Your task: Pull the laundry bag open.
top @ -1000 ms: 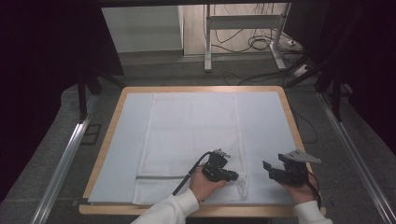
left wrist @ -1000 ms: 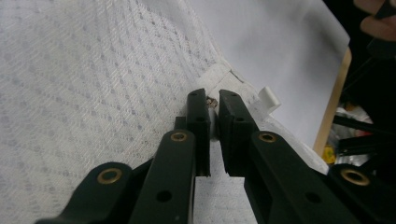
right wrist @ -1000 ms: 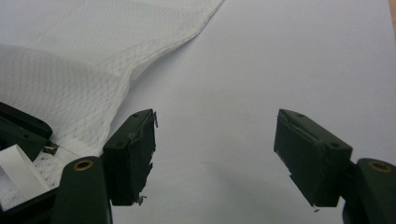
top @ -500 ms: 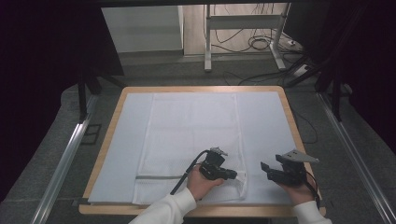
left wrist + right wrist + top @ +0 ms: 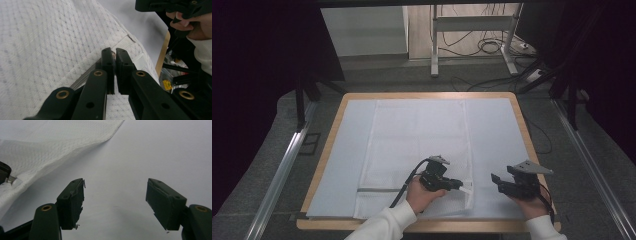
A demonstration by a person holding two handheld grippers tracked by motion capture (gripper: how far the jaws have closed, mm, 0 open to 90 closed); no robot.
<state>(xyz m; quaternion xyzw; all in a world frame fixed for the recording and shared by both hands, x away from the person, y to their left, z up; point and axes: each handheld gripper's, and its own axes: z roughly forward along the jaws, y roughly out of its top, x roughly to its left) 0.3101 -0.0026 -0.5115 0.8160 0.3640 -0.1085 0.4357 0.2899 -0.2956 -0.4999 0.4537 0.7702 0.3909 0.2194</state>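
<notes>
A white mesh laundry bag (image 5: 417,150) lies flat on the pale-covered bench (image 5: 497,130). The left tool (image 5: 460,185), jaws pressed together, pinches the bag's zipper pull (image 5: 113,53) at the near right corner. Just beside the bag, the right tool (image 5: 495,182) hovers, jaws wide apart, holding nothing.

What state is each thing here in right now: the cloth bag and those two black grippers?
Mesh bag: spread flat on the table sheet, its near right corner pinched.
Zipper: looks closed along the near edge.
Left gripper: shut on the bag's zipper end.
Right gripper: open, empty, above the bare sheet.
</notes>
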